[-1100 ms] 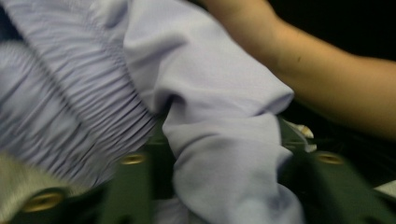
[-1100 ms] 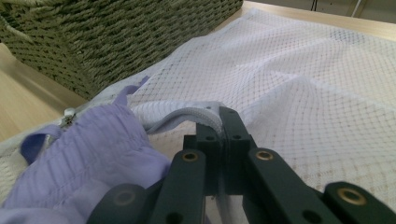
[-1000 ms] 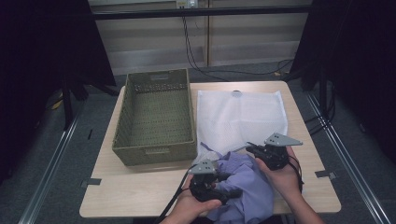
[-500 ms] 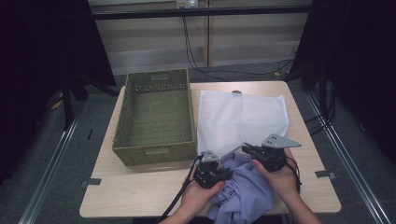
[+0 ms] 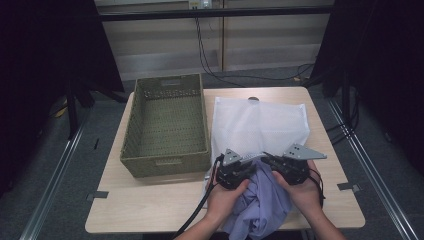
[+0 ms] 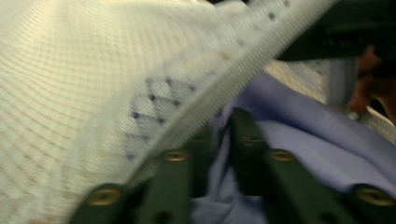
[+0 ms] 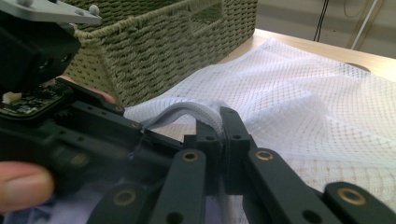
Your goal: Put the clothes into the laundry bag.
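- Left gripper (image 5: 248, 161) clamps lavender cloth (image 5: 262, 202) at the surface's (image 5: 150, 200) near edge.
- Right gripper (image 5: 266, 159) pinches the mesh bag's (image 5: 260, 125) hem.
- Basket (image 5: 167, 125) sits left.

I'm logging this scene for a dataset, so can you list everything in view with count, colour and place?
Table: one, light wood, centre of the high view.
Woven basket: one, olive green, empty, on the table's left half.
Mesh laundry bag: one, white, lying flat on the table's right half beside the basket.
Purple garment: one, lilac, bunched at the table's near edge by the bag's opening.
Wall cables: a few, black, hanging behind the table.
Hands: two, at the near edge, each holding a tool.
Left tool: one, black, jaws nearly closed around the purple garment at the bag's hem.
Right tool: one, black, jaws shut on the bag's white hem.
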Motion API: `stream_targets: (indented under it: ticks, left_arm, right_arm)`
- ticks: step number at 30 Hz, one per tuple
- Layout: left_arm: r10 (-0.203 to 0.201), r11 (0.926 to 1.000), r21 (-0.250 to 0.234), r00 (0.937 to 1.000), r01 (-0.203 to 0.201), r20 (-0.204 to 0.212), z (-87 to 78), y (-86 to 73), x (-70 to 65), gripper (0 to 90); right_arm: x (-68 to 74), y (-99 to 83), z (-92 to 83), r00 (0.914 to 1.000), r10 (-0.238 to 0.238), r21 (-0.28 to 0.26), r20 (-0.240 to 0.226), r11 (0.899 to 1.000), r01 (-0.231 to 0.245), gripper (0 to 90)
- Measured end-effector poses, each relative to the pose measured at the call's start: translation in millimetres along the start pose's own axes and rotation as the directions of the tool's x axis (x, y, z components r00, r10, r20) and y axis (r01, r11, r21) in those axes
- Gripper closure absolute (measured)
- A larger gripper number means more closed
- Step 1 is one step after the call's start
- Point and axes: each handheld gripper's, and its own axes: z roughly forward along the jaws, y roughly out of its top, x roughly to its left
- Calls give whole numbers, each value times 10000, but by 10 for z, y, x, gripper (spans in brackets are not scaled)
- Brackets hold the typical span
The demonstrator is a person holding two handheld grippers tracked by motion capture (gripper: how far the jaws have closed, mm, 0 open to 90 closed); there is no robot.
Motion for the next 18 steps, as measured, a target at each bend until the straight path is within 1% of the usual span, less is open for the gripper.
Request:
stream_targets:
  ticks: [1, 2, 4, 6, 7, 8, 9, 10, 11, 12, 13, 14, 15, 16, 17, 18]
  left_arm:
    - [93, 9999, -128, 9999, -93, -45, -49, 6, -13, 575]
    - [3, 9999, -173, 9999, 0, 147, -118, 22, -12, 495]
    - [-15, 9994, -345, 9983, 35, 580, -290, 49, 4, 389]
    - [-115, 9995, -269, 9944, 144, 1051, -442, 45, 20, 312]
    - [-76, 9999, -118, 9921, 92, 1249, -492, 26, 24, 260]
    - [-25, 9998, 199, 9893, -4, 1458, -523, -4, 24, 218]
    - [-90, 9985, 553, 9861, -2, 1659, -532, -45, 19, 198]
    - [-102, 9957, 928, 9825, -72, 1859, -525, -89, 9, 170]
    - [-52, 9915, 1282, 9809, -201, 1943, -505, -136, -9, 155]
    - [42, 9868, 1579, 9817, -349, 1905, -472, -178, -31, 158]
    - [262, 9800, 1898, 9840, -601, 1762, -437, -207, -50, 173]
    - [572, 9790, 1879, 9911, -793, 1205, -417, -227, -80, 235]
    - [572, 9790, 1879, 9911, -793, 1205, -417, -227, -80, 347]
    - [913, 9792, 1752, 9933, -1026, 712, -388, -244, -100, 440]
    - [807, 9758, 1965, 9933, -956, 821, -355, -238, -89, 503]
    - [540, 9717, 2232, 9927, -772, 1083, -313, -230, -75, 615]
  right_arm:
    - [-6, -11, -1, 10000, 41, 43, -26, 10000, -41, 886]
    - [-17, -20, -1, 10000, 3, 72, -32, 10000, -3, 886]
    - [-37, -30, -8, 10000, 60, 72, 24, 10000, -60, 886]
    - [-56, -29, -18, 9999, 131, 65, 79, 9999, -132, 886]
    - [-60, -29, -19, 9997, 192, 51, 116, 9998, -193, 886]
    - [-66, -29, -20, 9997, 216, 57, 74, 9997, -216, 886]
    - [-67, -29, -18, 9997, 237, 73, 42, 9997, -237, 886]
    - [-65, -30, -16, 9997, 227, 125, 12, 9997, -227, 885]
    - [-61, -31, -9, 9998, 179, 134, 3, 9998, -179, 885]
    - [-54, -31, -3, 9999, 173, 155, 6, 9997, -173, 885]
    - [-45, -30, 4, 9998, 179, 160, 8, 9997, -179, 886]
    - [-37, -29, 8, 9998, 183, 198, -31, 9996, -183, 885]
    - [-37, -29, 8, 9998, 183, 198, -31, 9996, -183, 885]
    - [-21, -23, 16, 9999, 119, 197, -58, 9997, -118, 886]
    - [-13, -20, 17, 9999, 114, 187, -63, 9998, -112, 885]
    - [-8, -18, 15, 9999, 90, 188, -104, 9998, -88, 886]
